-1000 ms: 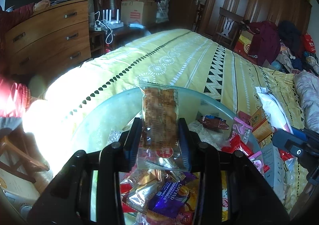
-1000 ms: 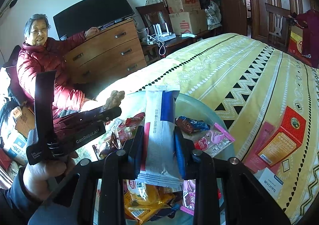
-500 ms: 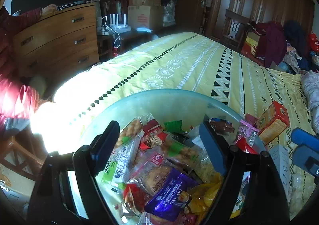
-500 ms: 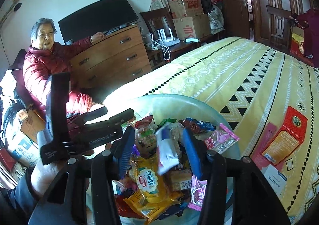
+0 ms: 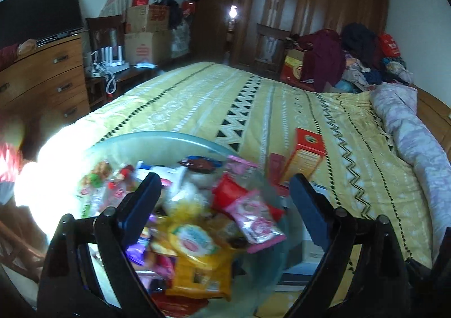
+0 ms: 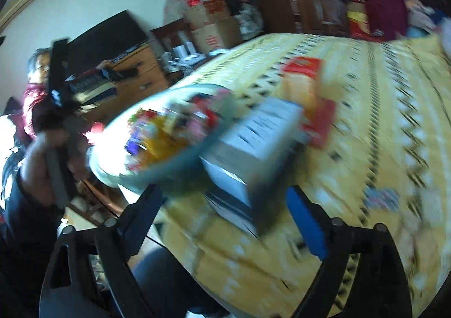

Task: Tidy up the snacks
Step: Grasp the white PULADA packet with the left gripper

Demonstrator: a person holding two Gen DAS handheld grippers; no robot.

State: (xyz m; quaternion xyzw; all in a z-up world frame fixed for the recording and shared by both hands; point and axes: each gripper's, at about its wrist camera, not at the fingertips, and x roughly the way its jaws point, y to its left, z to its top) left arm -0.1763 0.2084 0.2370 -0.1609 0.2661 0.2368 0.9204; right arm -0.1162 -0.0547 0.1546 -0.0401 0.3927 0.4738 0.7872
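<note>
1. Left gripper (image 5: 225,199): jaws just opened wide, nothing between them, over the snacks (image 5: 197,233) piled in the pale green bowl (image 5: 157,136).
2. Right gripper (image 6: 225,205): jaws just opened, empty, near a white box (image 6: 253,137) right of the bowl.
3. No label is readable.

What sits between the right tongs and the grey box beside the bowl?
Nothing visible. The right tongs stand open and empty, pointing straight at the grey box on the bedspread; only bare cover lies between. The snack bowl sits left of that line.
</note>
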